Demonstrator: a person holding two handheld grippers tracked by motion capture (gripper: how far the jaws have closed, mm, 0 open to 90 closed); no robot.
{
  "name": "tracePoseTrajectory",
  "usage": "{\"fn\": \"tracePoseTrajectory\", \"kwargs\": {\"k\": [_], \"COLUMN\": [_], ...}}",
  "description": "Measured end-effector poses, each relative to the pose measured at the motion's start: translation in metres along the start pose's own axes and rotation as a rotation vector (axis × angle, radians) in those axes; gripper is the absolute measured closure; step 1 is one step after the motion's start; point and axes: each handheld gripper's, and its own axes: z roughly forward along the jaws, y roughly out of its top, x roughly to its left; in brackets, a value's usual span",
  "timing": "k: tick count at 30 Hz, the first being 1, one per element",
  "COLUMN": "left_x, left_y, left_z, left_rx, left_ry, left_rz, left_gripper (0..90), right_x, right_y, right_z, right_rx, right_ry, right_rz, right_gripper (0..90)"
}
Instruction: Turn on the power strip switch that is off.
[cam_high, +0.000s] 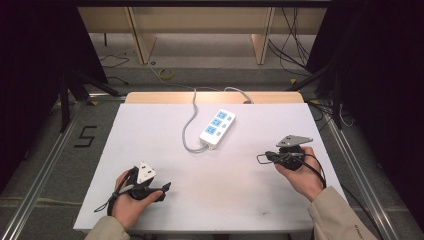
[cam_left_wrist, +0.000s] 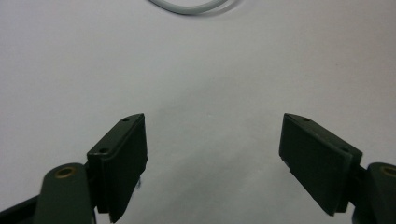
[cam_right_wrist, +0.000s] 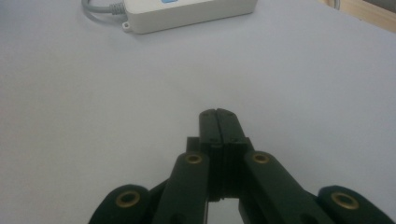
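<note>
A white power strip with blue sockets lies at the far middle of the white table, its grey cord looping to its left. Low over the near left of the table, a hand holds my left gripper open with nothing between its jaws; in the left gripper view the left gripper faces bare table, and a loop of the cord lies at the top. My right gripper is shut and empty at the right side. In the right gripper view the right gripper points toward the power strip.
A wooden board borders the table's far edge. Beyond it stand wooden furniture legs and loose cables on the floor. Metal rails run along both sides. Dark curtains close in left and right.
</note>
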Motion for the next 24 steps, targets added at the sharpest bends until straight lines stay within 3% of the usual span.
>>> {"fn": "tracePoseTrajectory", "kwargs": {"k": [24], "left_x": [0.000], "left_y": [0.000], "left_z": [0.000], "left_rx": [-0.001], "left_ry": [0.003], "left_rz": [0.003], "left_gripper": [23.4], "right_x": [-0.004], "right_y": [0.018], "right_z": [0.008], "right_rx": [0.021], "right_ry": [-0.008], "right_rz": [-0.015], "right_gripper": [90.0]}}
